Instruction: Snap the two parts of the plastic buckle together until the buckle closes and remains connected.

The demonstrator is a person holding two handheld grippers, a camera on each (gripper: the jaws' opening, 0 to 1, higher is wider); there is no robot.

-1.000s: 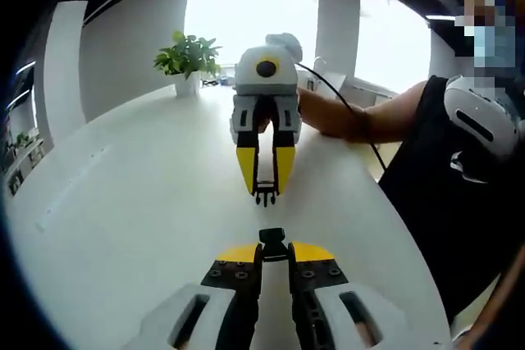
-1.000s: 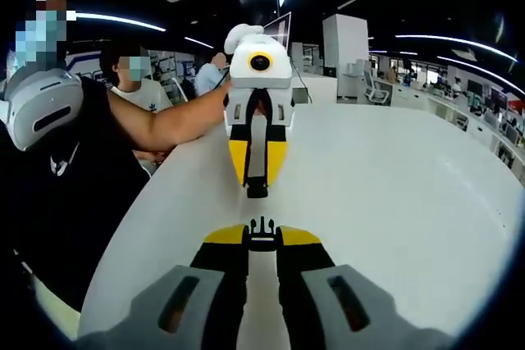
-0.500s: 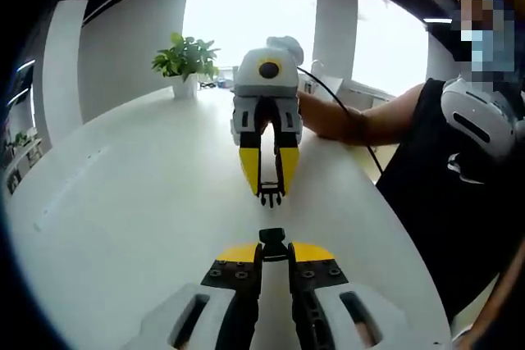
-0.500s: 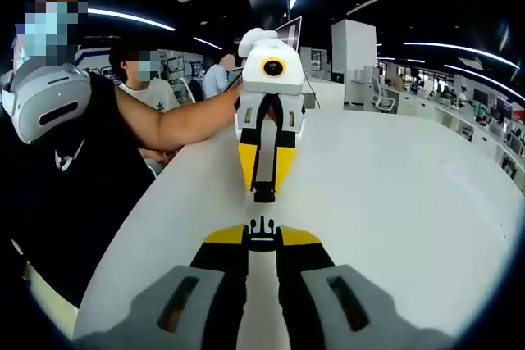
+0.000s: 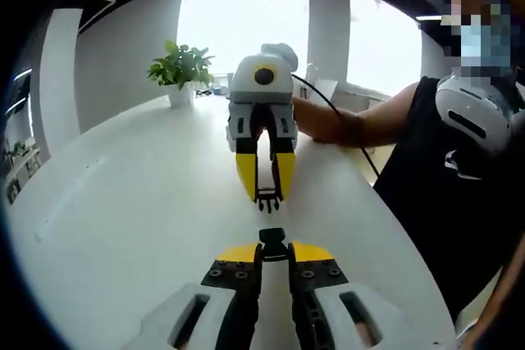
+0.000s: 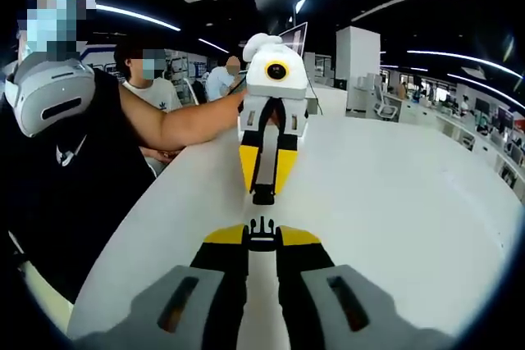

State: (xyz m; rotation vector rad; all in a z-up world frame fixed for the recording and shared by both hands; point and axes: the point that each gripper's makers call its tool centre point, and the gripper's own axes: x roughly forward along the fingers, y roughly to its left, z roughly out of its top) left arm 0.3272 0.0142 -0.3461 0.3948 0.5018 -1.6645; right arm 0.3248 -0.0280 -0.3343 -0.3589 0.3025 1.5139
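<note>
Left gripper view, buckle halves (image 5: pixel 267 219) apart

Cams face each other, close, share table (image 5: pixel 123 227) (low)

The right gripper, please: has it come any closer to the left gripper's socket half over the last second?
Yes. The right gripper, holding the pronged half, closed in on the socket half.

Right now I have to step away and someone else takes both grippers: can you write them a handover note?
Left gripper: shut on the socket half of the buckle.
Right gripper: shut on the pronged half.
Both are held above the white table, tips facing each other, lined up, a small gap between.
Done: both halves picked up and aligned.
Left: push the prongs into the socket until it clicks, then check it holds.
</note>
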